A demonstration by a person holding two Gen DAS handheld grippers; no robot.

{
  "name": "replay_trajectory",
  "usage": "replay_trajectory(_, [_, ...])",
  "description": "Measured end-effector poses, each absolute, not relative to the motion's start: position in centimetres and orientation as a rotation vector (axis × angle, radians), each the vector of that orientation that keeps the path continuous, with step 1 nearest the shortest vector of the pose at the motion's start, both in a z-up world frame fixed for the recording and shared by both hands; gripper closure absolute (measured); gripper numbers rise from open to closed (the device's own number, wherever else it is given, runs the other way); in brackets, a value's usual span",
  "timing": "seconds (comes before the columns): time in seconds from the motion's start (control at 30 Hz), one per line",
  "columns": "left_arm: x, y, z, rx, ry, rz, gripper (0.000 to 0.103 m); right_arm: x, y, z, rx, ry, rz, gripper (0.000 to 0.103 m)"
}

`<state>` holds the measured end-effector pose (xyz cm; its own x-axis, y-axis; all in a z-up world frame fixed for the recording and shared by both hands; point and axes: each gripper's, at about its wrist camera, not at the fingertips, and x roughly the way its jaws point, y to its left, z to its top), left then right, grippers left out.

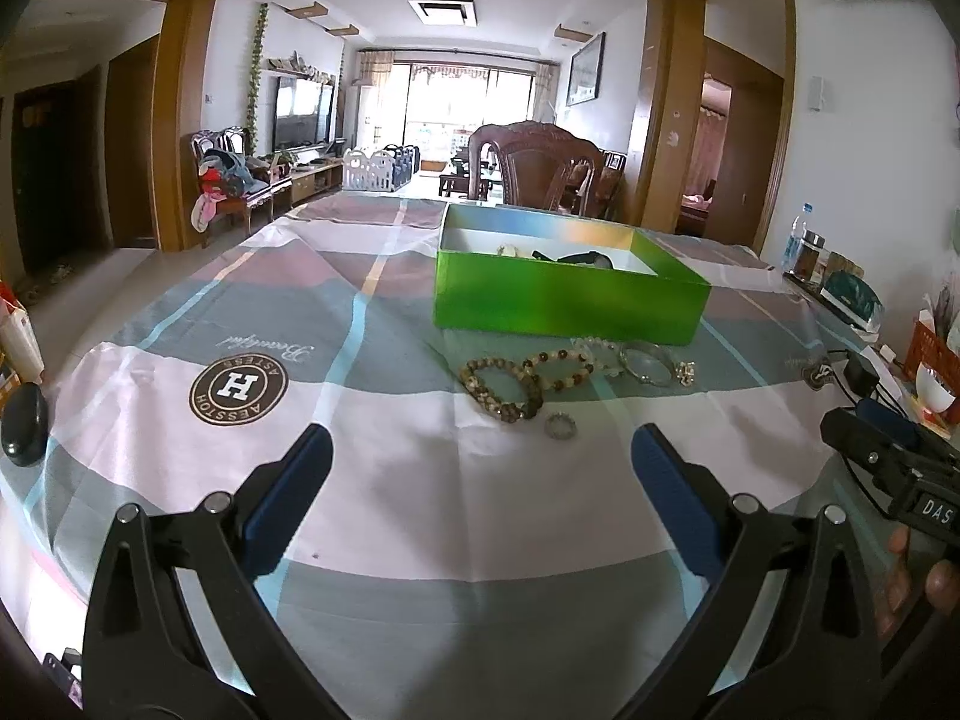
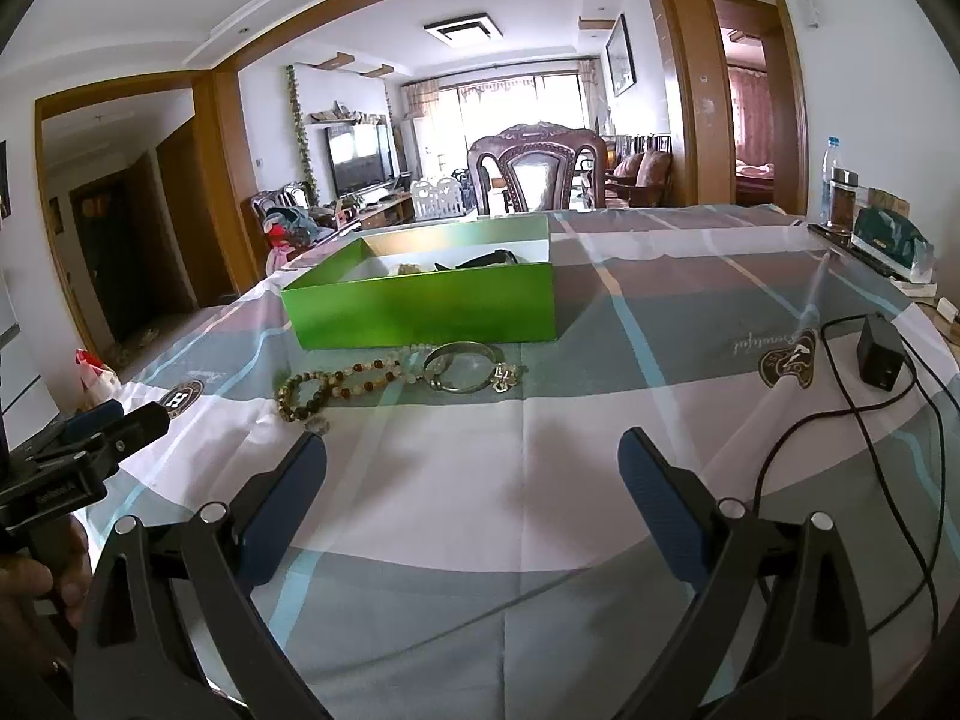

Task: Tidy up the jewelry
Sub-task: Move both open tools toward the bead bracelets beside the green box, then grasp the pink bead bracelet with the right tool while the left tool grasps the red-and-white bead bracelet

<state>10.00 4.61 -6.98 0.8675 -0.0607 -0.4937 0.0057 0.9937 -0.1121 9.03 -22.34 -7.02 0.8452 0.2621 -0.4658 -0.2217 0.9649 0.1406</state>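
Both the left gripper (image 1: pixel 480 462) and right gripper (image 2: pixel 474 465) hover empty, fingers wide, near beaded brown bracelets (image 1: pixel 501 384) lying before the open green cardboard box (image 1: pixel 570 300) on the desk.

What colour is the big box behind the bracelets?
Bright green outside, white inside. The box shows best in the left wrist view.

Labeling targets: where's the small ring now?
Left wrist view, centre-right: ring lies on the tablecloth, just nearer than the brown bead bracelet.
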Motion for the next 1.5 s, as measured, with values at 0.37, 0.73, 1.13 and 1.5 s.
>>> replay_trajectory(0.37, [10.3, 4.6, -7.4, -0.107, 0.528, -0.039, 0.004, 9.5, -22.4, -7.1, 0.081, 0.515, 0.26, 0.007])
replay_trajectory(0.73, [10.5, 4.6, -7.5, -0.113, 0.533, -0.044, 0.004, 14.7, -18.8, -5.1, 0.01, 0.609, 0.408, 0.024])
replay_trajectory(1.13, [10.7, 6.3, -7.4, -0.136, 0.525, -0.019, 0.004, 27.1, -10.4, -9.2, -0.148, 0.878, 0.508, 0.08])
replay_trajectory(1.5, [11.4, 7.5, -8.0, -0.159, 0.543, -0.022, 0.004, 29.0, -9.6, -9.9, -0.164, 0.894, 0.47, 0.082])
